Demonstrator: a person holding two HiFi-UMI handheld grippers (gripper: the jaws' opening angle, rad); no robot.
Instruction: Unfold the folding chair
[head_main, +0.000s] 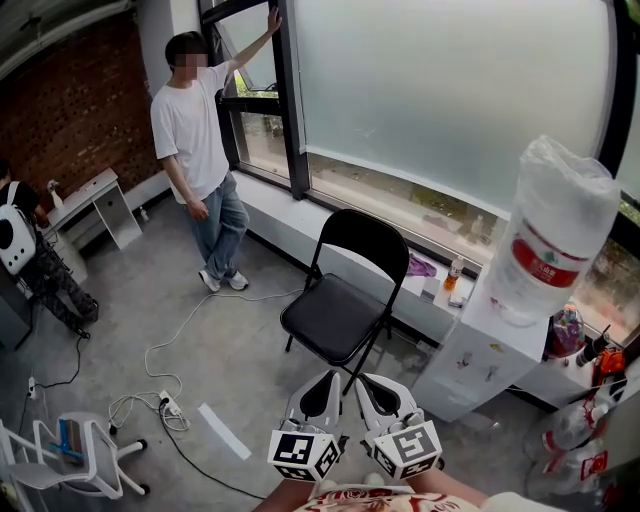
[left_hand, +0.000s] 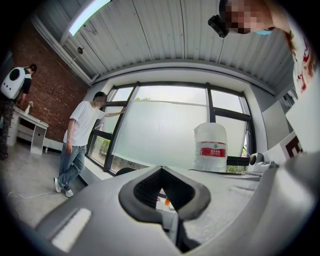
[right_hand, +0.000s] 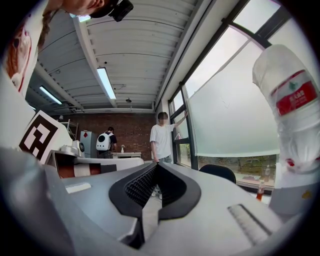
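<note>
Head view gives me both tools low in the frame, side by side: the left tool (head_main: 320, 390) and the right tool (head_main: 383, 393). Each has its jaws pinched together with nothing between them, and the two gripper views confirm it. Just ahead of them, not touching, the folding chair (head_main: 345, 300) stands on the grey floor (head_main: 120, 330), seat down and backrest up, already opened out. Behind it runs the window ledge (head_main: 290, 215). To its right stands a water dispenser (head_main: 480, 360) carrying a wrapped bottle (head_main: 555, 230). A person in a white shirt (head_main: 190, 125) leans at the window, well apart.
</note>
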